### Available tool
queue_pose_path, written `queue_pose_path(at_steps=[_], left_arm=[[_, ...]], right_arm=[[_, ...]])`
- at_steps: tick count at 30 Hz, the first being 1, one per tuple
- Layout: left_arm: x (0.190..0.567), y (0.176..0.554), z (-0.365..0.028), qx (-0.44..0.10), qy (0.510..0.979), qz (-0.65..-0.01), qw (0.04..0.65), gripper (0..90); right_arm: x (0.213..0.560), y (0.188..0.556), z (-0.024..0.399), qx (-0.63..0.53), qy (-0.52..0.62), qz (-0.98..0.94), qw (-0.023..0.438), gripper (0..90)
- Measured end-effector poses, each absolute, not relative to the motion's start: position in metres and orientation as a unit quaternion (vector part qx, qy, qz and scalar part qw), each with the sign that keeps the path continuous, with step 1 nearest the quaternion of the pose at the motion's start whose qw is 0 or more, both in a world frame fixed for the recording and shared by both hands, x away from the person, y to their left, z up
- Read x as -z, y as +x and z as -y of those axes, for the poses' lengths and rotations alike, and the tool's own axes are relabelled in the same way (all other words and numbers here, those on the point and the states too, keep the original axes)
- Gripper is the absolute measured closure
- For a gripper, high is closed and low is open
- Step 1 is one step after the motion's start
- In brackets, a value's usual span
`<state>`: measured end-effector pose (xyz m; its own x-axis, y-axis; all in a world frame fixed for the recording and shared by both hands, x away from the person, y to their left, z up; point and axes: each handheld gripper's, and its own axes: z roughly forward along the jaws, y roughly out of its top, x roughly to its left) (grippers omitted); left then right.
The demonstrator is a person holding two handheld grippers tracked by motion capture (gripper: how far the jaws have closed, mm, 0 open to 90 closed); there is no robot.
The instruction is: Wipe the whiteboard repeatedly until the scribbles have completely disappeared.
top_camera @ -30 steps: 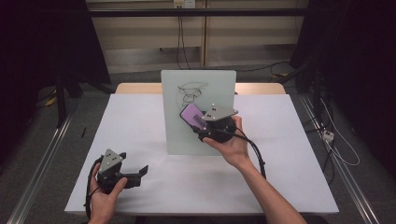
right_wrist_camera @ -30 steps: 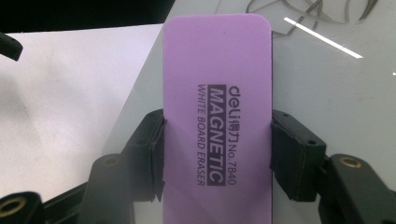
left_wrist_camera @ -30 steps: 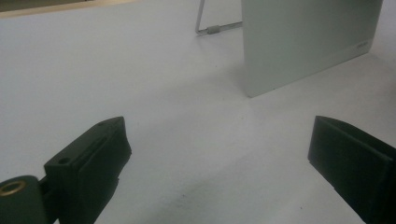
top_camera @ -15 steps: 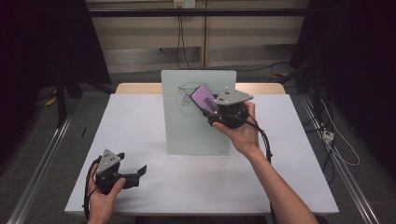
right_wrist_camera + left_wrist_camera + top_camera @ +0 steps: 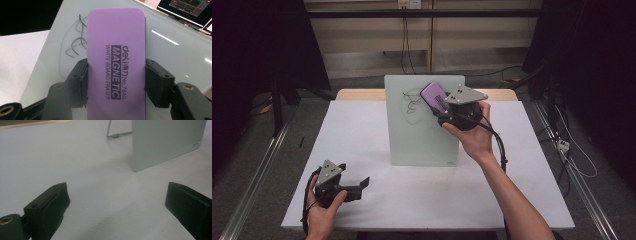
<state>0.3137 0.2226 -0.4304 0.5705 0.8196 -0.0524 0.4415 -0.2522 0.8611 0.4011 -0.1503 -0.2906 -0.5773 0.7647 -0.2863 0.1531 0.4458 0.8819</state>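
The purple eraser (image 5: 116, 57) is clamped by its long edges between the right gripper (image 5: 447, 111)'s jaws, before the whiteboard (image 5: 412, 135); bare surface (image 5: 105, 195) is seen between the left gripper (image 5: 357, 186)'s parted jaws.

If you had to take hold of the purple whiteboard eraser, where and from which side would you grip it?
Probably across the two long edges of the eraser, near its lower half, coming in from its end. It is a flat, narrow slab, so the jaws span its width, as the right hand-held gripper does.
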Motion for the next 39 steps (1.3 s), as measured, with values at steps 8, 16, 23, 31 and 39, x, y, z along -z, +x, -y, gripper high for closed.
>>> queue_pose_path(at_steps=[8, 16, 23, 31, 39], left_arm=[[0.430, 0.314, -0.223, -0.211, 0.762, -0.414, 0.451, 5.1], [0.430, 0.313, -0.223, -0.212, 0.763, -0.412, 0.451, 5.1], [0.430, 0.314, -0.224, -0.211, 0.762, -0.412, 0.453, 5.1], [0.430, 0.313, -0.223, -0.211, 0.763, -0.412, 0.451, 5.1], [0.430, 0.313, -0.223, -0.210, 0.764, -0.409, 0.452, 5.1]], right_arm=[[0.302, 0.399, 0.139, -0.434, 0.292, -0.781, 0.341, 41.7], [0.317, 0.395, 0.126, -0.432, 0.285, -0.789, 0.331, 41.7], [0.335, 0.391, 0.110, -0.421, 0.271, -0.807, 0.314, 41.7], [0.354, 0.388, 0.092, -0.413, 0.257, -0.824, 0.290, 41.7], [0.373, 0.386, 0.072, -0.405, 0.245, -0.842, 0.260, 41.6]])
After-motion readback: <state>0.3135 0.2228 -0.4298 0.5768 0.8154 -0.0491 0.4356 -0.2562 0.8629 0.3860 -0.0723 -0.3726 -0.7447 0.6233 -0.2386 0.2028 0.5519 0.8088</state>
